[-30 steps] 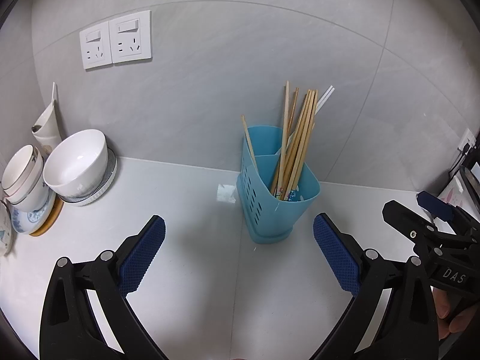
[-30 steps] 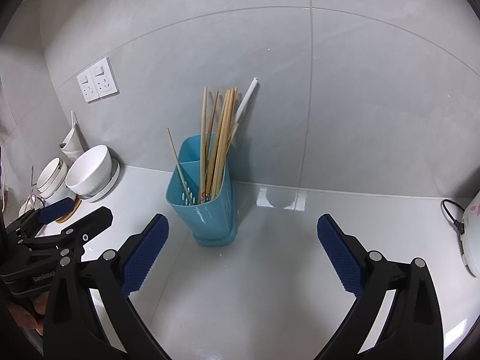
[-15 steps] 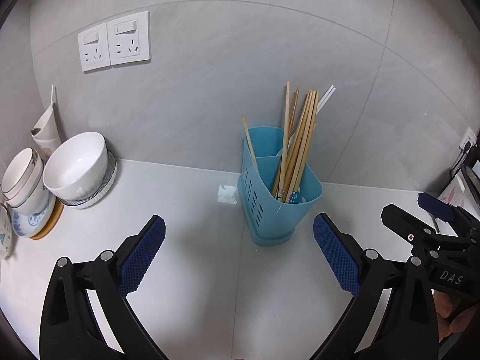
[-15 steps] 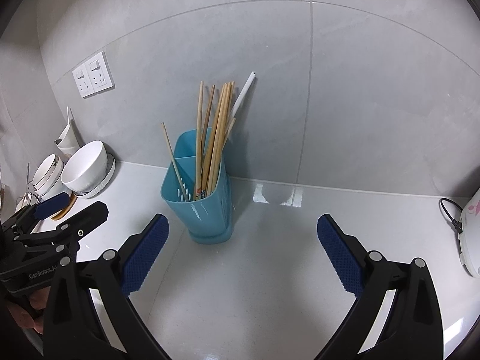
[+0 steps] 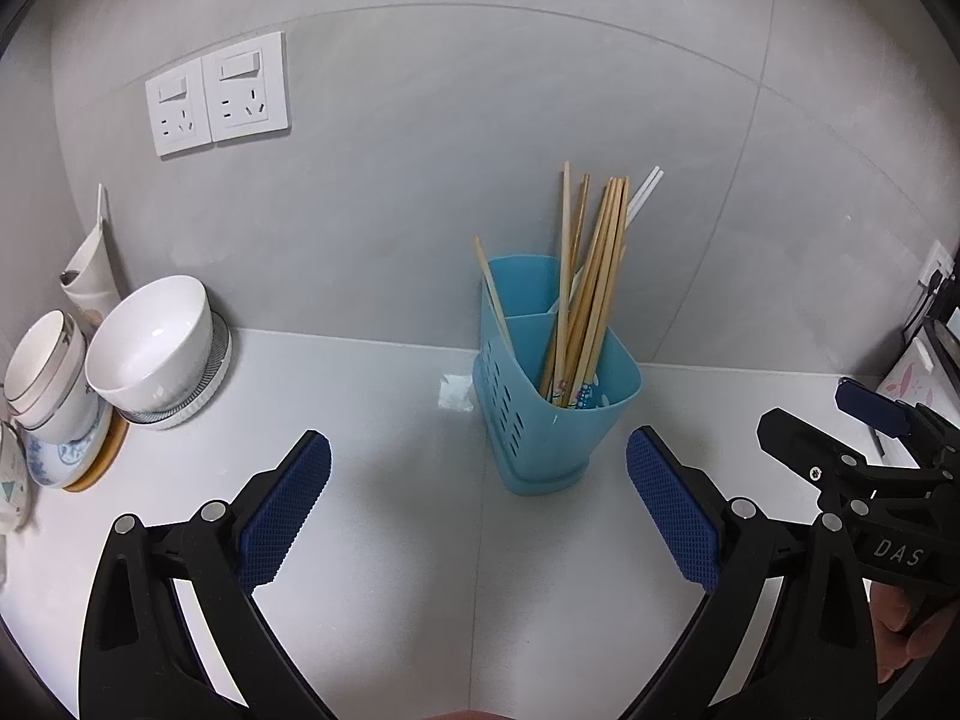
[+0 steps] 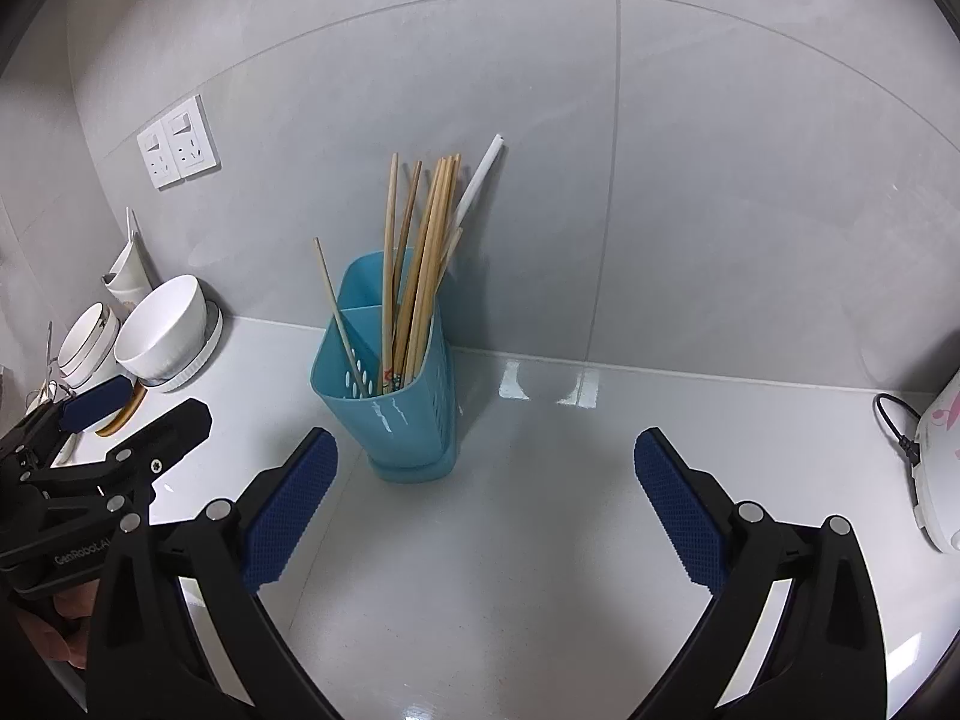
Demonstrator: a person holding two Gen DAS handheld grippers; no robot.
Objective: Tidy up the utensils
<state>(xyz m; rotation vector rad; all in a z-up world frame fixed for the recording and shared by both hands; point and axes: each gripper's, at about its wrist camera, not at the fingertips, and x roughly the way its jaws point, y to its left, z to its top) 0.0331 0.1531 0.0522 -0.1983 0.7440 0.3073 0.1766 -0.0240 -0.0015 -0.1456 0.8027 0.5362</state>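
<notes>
The left claw [image 5: 478,501] is held low over the white bench [image 5: 384,540], its two blue-padded fingers [image 5: 285,513] spread wide apart with nothing between them, pointing toward the tiled wall. The right claw [image 6: 486,504] is in the same pose beside it, fingers [image 6: 681,516] wide apart and holding nothing; each one shows at the edge of the other's view, so the two are side by side and level. Just ahead of both stands the blue utensil holder [image 5: 555,408], upright on the bench close to the wall, nearer the right finger of the left claw and the left finger of the right claw, touching neither. It is a tall plastic caddy with slotted sides and a divider that splits it into two compartments. A bundle of wooden chopsticks [image 5: 591,276] stands in the larger compartment, leaning together toward the wall, with a white pair [image 5: 642,195] slanting out behind them. A single wooden chopstick [image 5: 493,294] leans the other way in the other compartment. Well to the left, by the wall, white bowls [image 5: 153,345] are stacked on plates, with a double wall socket [image 5: 219,93] above them. At the far right of the right wrist view, a white appliance [image 6: 939,462] with a black cord rests on the bench.
</notes>
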